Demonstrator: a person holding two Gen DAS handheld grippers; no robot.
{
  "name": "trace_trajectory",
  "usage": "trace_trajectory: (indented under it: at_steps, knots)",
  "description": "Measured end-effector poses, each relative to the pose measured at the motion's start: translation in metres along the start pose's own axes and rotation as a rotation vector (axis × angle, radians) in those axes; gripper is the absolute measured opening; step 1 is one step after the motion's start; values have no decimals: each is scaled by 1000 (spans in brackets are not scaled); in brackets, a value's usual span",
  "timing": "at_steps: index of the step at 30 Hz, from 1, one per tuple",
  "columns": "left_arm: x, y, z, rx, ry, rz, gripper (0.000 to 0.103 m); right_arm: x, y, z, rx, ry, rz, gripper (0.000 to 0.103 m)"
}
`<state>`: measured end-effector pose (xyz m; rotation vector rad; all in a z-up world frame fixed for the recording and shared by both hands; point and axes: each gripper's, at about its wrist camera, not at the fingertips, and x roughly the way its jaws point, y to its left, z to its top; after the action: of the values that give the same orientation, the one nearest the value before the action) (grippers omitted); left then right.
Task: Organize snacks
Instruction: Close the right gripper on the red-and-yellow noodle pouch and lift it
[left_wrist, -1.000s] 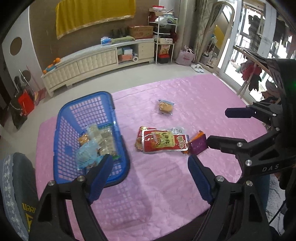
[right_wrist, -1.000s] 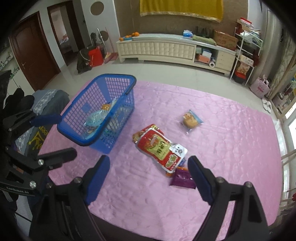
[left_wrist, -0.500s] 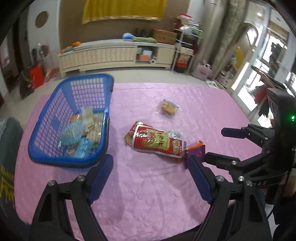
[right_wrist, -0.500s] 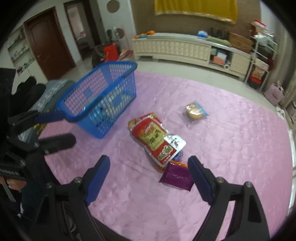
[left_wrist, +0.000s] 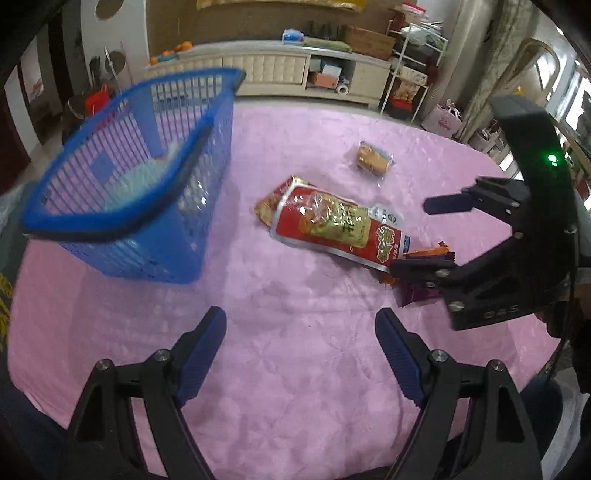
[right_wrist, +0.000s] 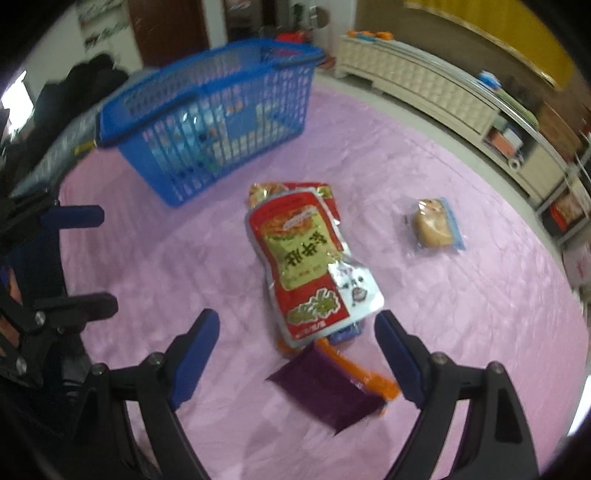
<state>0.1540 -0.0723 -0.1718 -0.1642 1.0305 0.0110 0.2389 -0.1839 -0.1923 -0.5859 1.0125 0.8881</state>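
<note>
The blue basket (left_wrist: 125, 177) stands at the left of the pink surface (left_wrist: 295, 295), with pale snack packets inside it; it looks larger and more from the side than half a second ago, so the cameras have come lower and nearer. The left claw (left_wrist: 301, 349) is spread and holds nothing, hovering over bare cloth as before. To the right of the basket lies the red bag (right_wrist: 303, 266), on top of another red packet, in the same place as earlier. Just below it, the purple pouch (right_wrist: 328, 391) lies with an orange packet (right_wrist: 354, 369) touching it. The right claw (right_wrist: 297, 349) is spread too and empty, and it has moved closer: the pouch now sits between its fingers (right_wrist: 397, 354), where earlier it was a little ahead of them. Farther right, well apart from the rest, the wrapped bun (right_wrist: 434, 229) lies alone and has not moved.
</note>
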Motion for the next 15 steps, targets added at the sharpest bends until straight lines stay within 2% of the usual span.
trace_trajectory:
  at_steps: [7, 15]
  knots:
    - [21, -1, 4, -27, 19, 4, 81, 43, 3, 21, -166, 88, -32, 89]
    - [32, 7, 3, -43, 49, -1, 81, 76, -1, 34, -186, 170, -12, 88]
